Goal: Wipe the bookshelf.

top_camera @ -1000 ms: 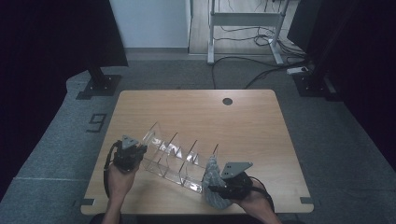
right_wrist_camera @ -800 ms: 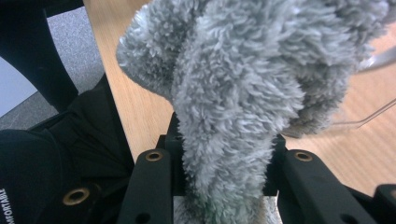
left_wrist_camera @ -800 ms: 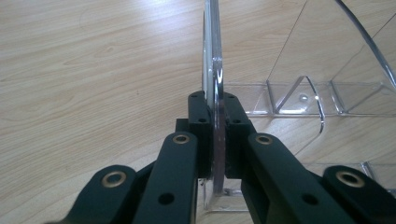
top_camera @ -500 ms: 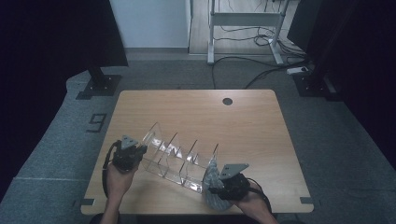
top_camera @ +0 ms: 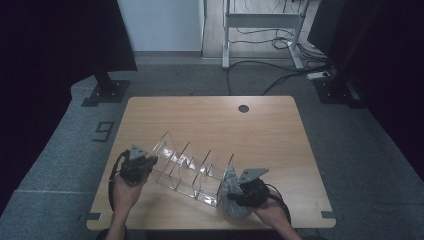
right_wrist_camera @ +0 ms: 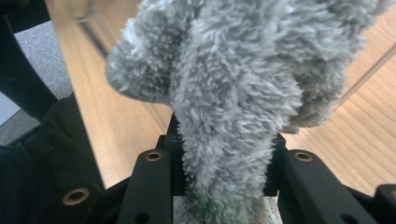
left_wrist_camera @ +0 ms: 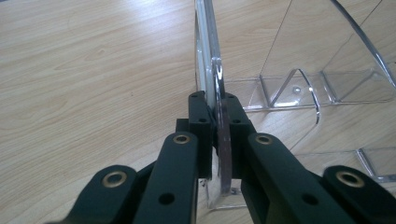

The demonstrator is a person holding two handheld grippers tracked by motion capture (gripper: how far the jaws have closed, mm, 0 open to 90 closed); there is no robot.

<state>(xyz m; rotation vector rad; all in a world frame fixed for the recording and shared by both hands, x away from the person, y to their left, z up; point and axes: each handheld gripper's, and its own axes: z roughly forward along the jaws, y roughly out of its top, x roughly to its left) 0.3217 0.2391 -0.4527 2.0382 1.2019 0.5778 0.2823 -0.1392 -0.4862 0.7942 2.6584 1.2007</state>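
Note:
A clear acrylic divider rack with several upright partitions lies on the wooden table. My left gripper is shut on the rack's end panel; the clear plate stands pinched between its black jaws. My right gripper is shut on a fluffy grey cloth, which rests against the rack's right end. In the right gripper view the grey cloth bulges out above the jaws, with the clear panel and table behind it.
A round cable hole sits near the table's far edge. Past the table there is grey carpet, a black stand base at the left and a white desk frame with cables at the back.
My right hand with the grey cloth has sunk a little along the rack's right end. The left gripper and the rack have stayed put.

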